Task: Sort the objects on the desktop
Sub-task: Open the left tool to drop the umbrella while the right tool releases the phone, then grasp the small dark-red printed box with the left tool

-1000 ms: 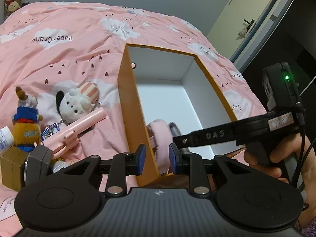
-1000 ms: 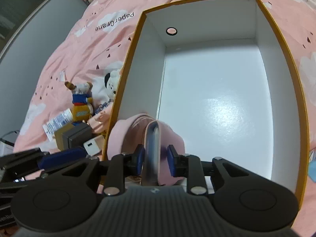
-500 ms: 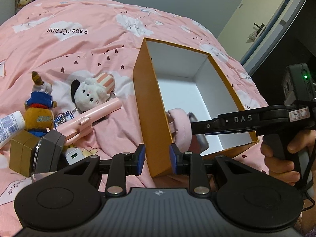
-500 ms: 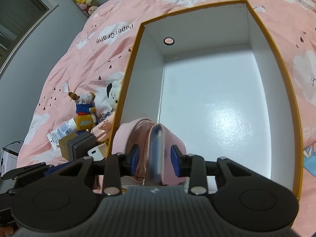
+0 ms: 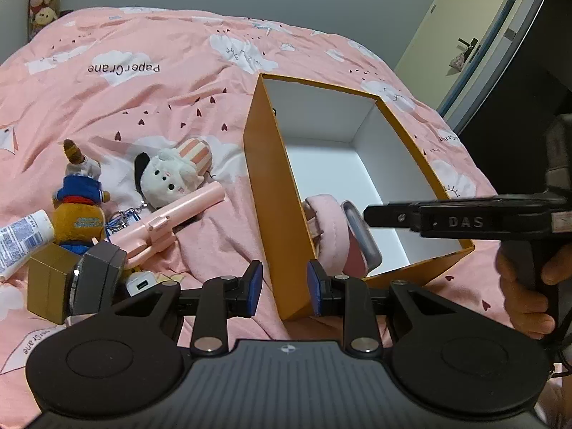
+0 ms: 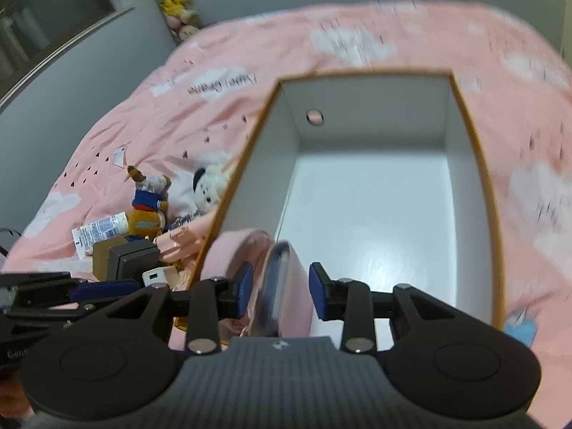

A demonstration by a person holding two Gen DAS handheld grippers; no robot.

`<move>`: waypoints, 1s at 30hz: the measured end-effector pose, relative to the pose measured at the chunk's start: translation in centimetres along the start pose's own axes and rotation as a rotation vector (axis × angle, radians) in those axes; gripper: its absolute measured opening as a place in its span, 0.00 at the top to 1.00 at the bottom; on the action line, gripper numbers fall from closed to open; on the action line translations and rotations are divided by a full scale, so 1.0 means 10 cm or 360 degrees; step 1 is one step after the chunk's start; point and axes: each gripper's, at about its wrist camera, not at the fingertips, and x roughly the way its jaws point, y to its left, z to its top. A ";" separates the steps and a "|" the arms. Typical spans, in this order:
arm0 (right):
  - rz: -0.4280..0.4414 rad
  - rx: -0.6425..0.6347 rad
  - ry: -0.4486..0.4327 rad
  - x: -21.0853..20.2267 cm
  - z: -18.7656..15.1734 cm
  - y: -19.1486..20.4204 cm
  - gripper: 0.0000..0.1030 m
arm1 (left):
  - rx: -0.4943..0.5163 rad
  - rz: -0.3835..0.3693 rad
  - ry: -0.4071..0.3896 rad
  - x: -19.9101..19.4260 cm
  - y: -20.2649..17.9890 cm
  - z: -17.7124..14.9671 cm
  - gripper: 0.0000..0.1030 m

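Straddling the near corner of the orange cardboard box (image 5: 271, 193), the left gripper (image 5: 284, 287) is holding its blue-padded jaws a little apart on either side of the box's left wall; whether the pads are actually pressing the cardboard cannot be told. The right gripper (image 6: 280, 291), gripped by a person's hand (image 5: 525, 289) at the right edge of the left wrist view, is reaching over the near end of the box with its jaws spread. Between them, touching neither pad, the pink padded headphones with a grey ear cup (image 5: 343, 236) are leaning against the inner left wall at the near end of the box, on its white floor.

On the pink cloud-print bedspread (image 5: 150, 107) to the left of the box, a cluster of unsorted things is lying close together. Nearest are a dark grey cube-shaped device (image 5: 98, 279), a brown cardboard carton (image 5: 44, 286) and a small white charger plug (image 5: 141, 282). Just beyond them a pink selfie stick (image 5: 178, 214) is lying slantwise, with a white printed tube (image 5: 21, 239) at the far left. Farther back, a brown plush bear in a blue jacket (image 5: 77, 196) is standing and a white plush puppy with a striped hat (image 5: 171, 171) is lying beside it. The far end of the box is standing empty, a small round hole (image 6: 314, 117) showing in its far wall.
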 end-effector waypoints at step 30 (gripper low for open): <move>0.0268 -0.0858 -0.0057 0.37 -0.31 1.53 0.60 | -0.0227 0.0349 0.0035 -0.55 0.87 -0.35 0.71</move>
